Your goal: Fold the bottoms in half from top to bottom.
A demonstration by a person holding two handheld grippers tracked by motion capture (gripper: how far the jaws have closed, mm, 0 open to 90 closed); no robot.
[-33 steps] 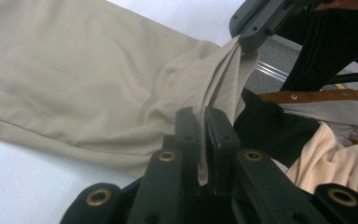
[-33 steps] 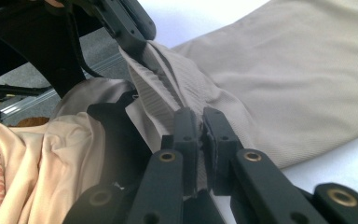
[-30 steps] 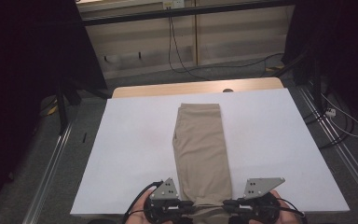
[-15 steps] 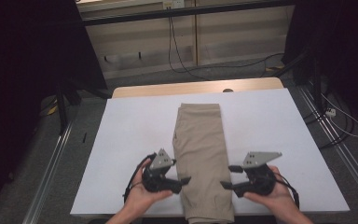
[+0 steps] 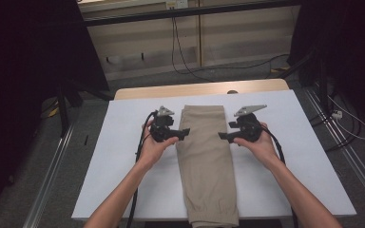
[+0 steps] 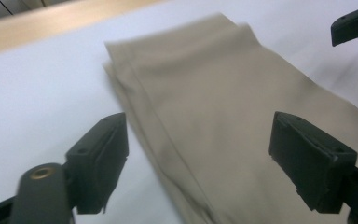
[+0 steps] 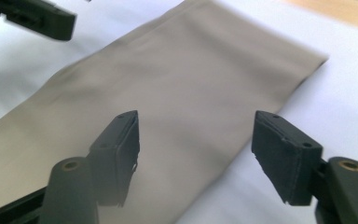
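A long folded piece of tan cloth [image 5: 206, 161] lies down the middle of the white-covered table [image 5: 123, 142], its far end short of the table's far edge and its near end hanging over the near edge. Bare white surface runs wide on both sides of it, out to the left and right edges, and a strip of bare wood shows along the far edge.

The left gripper [image 5: 184, 132] hovers at the cloth's left edge near the far end, held in the person's left hand [image 5: 153, 147]; the right gripper [image 5: 223, 136] faces it across the cloth at the right edge, in the right hand [image 5: 259, 145].

The high view gives the whole layout but not the jaw gaps. The left gripper view shows stacked layers along the cloth's folded edge [image 6: 135, 88]. The right gripper view shows the smooth top face and far corner of the cloth [image 7: 321, 58].

Both grippers' jaws have just been opening and stand wide apart, with cloth seen beyond the gap but nothing pinched and no pad touching it.
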